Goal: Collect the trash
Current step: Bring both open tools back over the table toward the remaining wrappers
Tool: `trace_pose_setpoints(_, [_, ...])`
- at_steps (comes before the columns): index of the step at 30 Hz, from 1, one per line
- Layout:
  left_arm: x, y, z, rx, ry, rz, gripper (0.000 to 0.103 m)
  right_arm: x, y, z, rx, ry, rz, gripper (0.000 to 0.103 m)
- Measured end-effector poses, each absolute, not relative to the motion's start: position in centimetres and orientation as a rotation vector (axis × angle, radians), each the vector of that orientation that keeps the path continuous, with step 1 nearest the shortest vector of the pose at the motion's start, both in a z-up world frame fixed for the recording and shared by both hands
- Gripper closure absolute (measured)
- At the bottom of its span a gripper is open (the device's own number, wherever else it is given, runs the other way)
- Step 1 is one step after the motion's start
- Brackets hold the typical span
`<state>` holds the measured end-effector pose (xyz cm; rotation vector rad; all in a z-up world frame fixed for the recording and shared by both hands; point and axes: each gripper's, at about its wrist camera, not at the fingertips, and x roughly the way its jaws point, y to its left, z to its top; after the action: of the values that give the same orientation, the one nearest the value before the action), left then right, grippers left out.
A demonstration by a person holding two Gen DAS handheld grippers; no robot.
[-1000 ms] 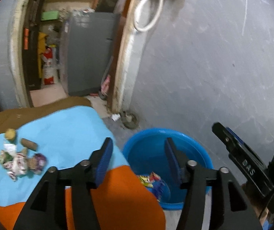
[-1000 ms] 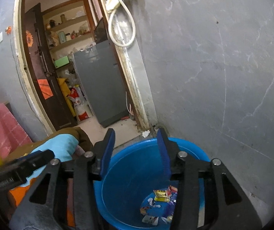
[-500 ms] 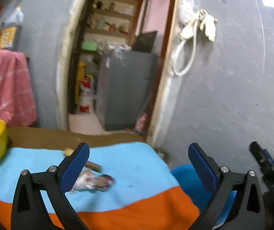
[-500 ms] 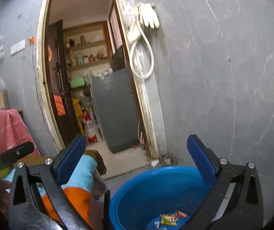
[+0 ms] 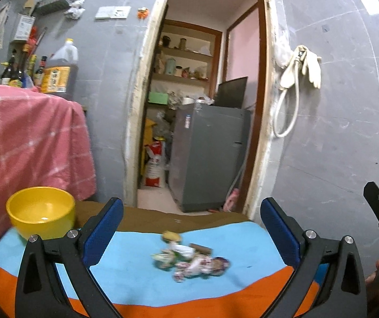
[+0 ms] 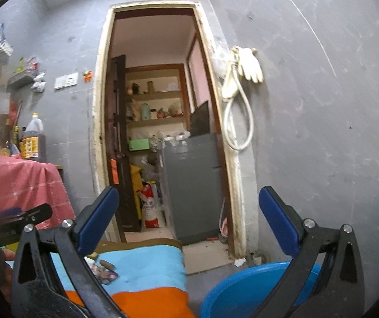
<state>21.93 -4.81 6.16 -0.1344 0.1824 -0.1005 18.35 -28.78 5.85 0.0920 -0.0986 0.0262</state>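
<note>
A small heap of wrappers and scraps (image 5: 189, 258) lies on the blue and orange cloth (image 5: 136, 270) of a low table. My left gripper (image 5: 192, 228) is open wide and empty, held above and short of the heap. My right gripper (image 6: 189, 220) is open wide and empty, raised over the rim of a blue plastic tub (image 6: 245, 288) on the floor right of the table. The heap also shows in the right wrist view (image 6: 103, 271). The tub's inside is hidden.
A yellow bowl (image 5: 40, 212) stands at the table's back left. A pink-covered stand (image 5: 27, 143) with bottles is at the left. A doorway with a grey cabinet (image 5: 208, 156) lies ahead. A grey wall with a hanging hose (image 5: 287, 106) is at the right.
Both grippers opened wide and lifted away from the blue tub. The left one swung left toward the table, so the trash heap now sits between its fingers in view.
</note>
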Motion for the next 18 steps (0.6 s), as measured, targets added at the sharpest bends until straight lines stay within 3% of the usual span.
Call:
trace_pose_setpoints(9, [21.8,0.5,5.0,-0.106,0.183,-0.013,0.002,19.9,-24.3,5.4,-0.002,-0.06,0.09,0.0])
trace_pose_setpoints(18, [24.6,2.4,2.2,-0.101,0.344,-0.053,0.002,23.5,-21.5,3.7,-0.085,0.151,0.16,0.0])
